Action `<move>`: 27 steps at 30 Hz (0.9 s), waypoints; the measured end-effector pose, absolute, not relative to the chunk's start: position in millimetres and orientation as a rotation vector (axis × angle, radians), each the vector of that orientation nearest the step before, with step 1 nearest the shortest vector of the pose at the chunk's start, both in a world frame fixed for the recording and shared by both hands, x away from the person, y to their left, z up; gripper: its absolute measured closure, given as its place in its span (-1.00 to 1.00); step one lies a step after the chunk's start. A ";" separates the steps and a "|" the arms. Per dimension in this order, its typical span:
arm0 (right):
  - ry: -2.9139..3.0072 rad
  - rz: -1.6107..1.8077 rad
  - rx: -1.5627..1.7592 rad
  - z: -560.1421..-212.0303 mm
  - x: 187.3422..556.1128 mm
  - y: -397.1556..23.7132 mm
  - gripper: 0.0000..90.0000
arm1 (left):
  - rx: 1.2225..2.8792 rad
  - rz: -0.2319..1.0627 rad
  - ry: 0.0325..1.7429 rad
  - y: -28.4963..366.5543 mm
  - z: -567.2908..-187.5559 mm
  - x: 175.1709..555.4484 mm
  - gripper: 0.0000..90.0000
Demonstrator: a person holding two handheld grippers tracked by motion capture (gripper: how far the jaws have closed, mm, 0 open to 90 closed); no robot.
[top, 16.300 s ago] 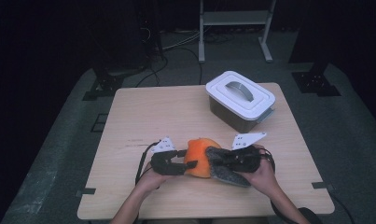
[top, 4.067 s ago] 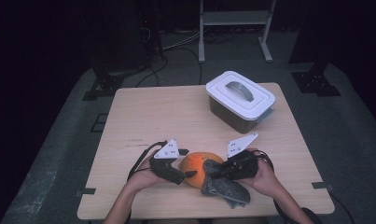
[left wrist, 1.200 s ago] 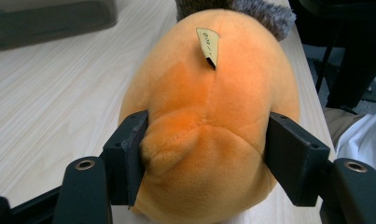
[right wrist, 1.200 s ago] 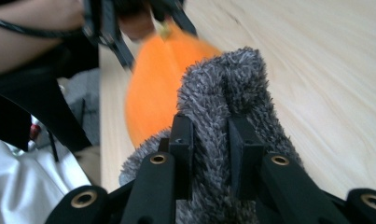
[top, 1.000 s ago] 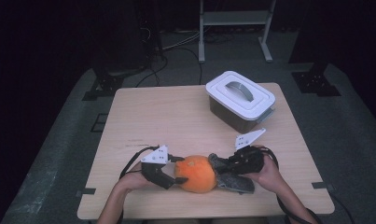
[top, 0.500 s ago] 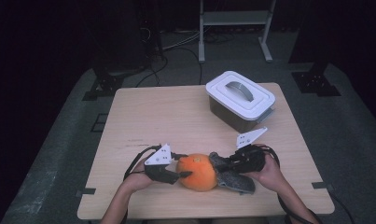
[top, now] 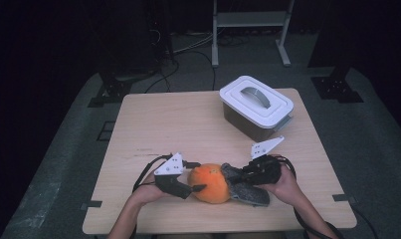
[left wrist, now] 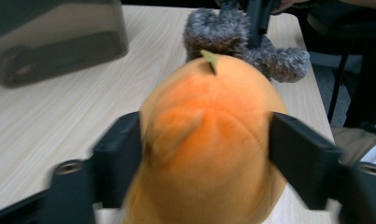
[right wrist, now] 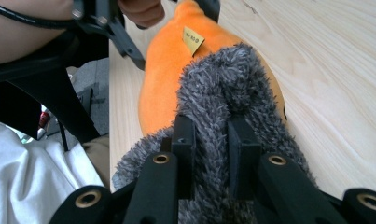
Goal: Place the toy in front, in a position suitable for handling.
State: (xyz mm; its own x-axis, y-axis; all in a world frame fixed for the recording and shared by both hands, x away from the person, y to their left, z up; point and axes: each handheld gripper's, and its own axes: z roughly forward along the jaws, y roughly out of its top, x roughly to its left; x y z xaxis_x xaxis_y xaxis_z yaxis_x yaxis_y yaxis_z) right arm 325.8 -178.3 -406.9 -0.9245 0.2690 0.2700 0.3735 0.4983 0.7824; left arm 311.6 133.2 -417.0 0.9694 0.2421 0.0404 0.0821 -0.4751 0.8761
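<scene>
A round orange plush (top: 210, 183) lies near the table's front edge, attached to a grey furry piece (top: 249, 190) on its right. My left gripper (top: 200, 187) reaches in from the left. In the left gripper view its jaws flank the orange plush (left wrist: 209, 140) and have just been opening; I see no squeeze. My right gripper (top: 242, 177) comes in from the right. In the right gripper view the right gripper (right wrist: 209, 128) is shut on a fold of the grey furry piece (right wrist: 225, 79), with the orange plush (right wrist: 164, 70) beyond.
A dark box with a white handled lid (top: 255, 106) stands at the back right of the wooden table (top: 178, 119). Cables trail from both grippers over the front edge. A metal stand is on the floor behind the table.
Over the last second the left gripper has edged slightly toward the plush. The plush, the grey piece and the right gripper have stayed in place.
</scene>
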 end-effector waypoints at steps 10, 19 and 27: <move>-2.629 -1.491 -0.585 -393.8 324.9 -188.1 0.70 | 2.067 0.187 0.248 130.6 -420.2 311.9 -0.09; -2.696 -1.391 -0.605 -404.3 326.7 -181.1 0.69 | 2.034 0.236 0.256 134.3 -408.5 310.4 -0.02; -2.657 -1.544 -0.557 -386.7 319.5 -176.0 0.69 | 2.024 0.243 0.233 130.3 -401.5 307.0 -0.02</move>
